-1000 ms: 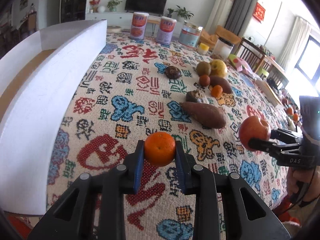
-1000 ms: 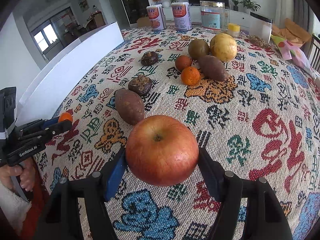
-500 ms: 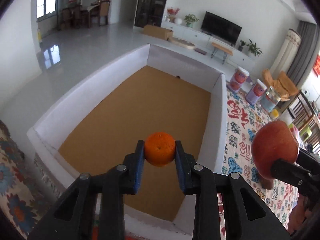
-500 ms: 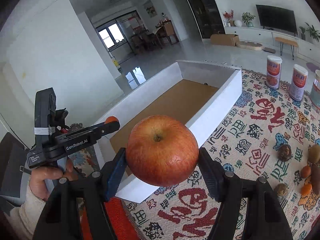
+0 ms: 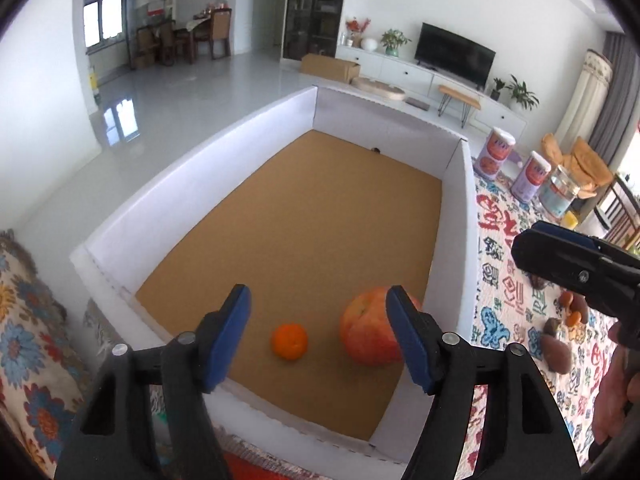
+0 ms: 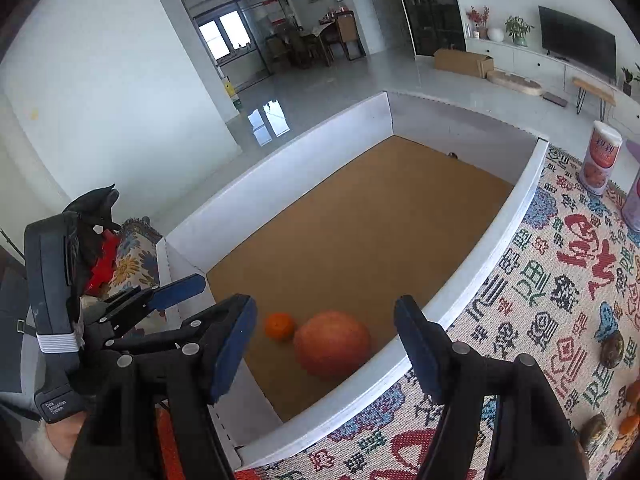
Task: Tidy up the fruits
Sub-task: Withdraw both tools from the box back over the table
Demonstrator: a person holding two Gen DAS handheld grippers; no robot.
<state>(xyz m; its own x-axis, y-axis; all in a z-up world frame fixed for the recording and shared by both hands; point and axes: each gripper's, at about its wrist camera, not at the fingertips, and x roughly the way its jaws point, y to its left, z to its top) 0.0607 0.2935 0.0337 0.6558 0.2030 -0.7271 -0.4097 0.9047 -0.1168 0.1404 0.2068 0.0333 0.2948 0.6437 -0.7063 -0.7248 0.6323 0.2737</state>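
1. Left wrist view. The left gripper (image 5: 318,336) hangs above the near end of the white box (image 5: 192,184) with its jaws opening and nothing between the pads. The tangerine (image 5: 289,341) lies on the brown floor of the box, the apple (image 5: 370,332) just beside it, partly covered by the blue pad on that side. At the right edge the right gripper (image 5: 560,256) shows side-on only.

2. Right wrist view. The right gripper (image 6: 326,344) is spread apart and holds nothing — the apple (image 6: 332,344) and tangerine (image 6: 279,326) rest in the box (image 6: 480,264) below it, seemingly touching, though the lens angle makes that unsure.

3. Progress. Two fruits are in the box; most of the task is left.

4. Hidden or unclear. The remaining pieces on the patterned cloth (image 6: 560,312) are cut off at the frame edge — small, dark, and not countable.
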